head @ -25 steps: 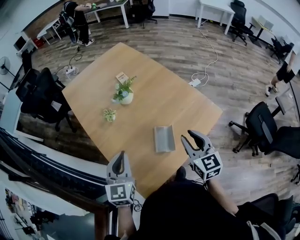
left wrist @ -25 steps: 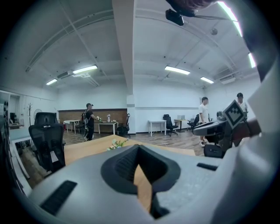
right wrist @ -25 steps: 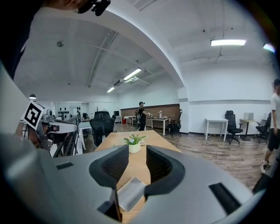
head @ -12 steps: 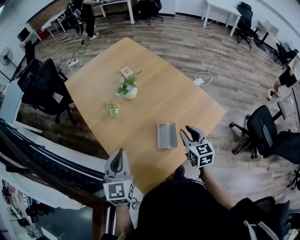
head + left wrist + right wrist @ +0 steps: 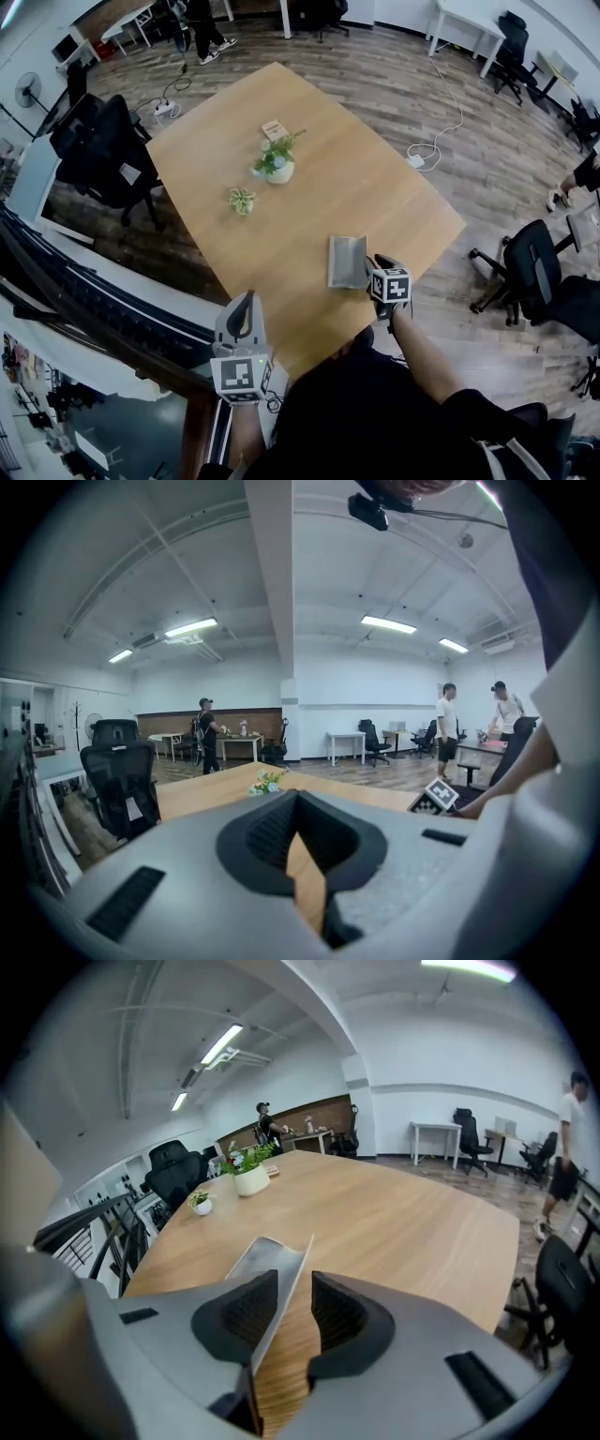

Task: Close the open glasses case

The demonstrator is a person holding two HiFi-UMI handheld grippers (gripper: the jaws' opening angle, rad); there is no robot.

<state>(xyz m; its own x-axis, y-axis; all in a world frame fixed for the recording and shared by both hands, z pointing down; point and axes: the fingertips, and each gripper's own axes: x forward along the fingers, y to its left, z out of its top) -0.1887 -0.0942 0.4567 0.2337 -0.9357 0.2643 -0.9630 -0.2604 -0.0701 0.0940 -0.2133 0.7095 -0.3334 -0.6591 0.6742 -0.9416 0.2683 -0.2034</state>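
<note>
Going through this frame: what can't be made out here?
- Glasses case interior: small in the head view; in the right gripper view the jaws cover its near part.
- Right gripper: jaws closing with the case's raised lid between them; whether the lid already touches a pad is unclear, since it is seen edge-on.
- Card behind the potted plant: print too small in the head view.
</note>
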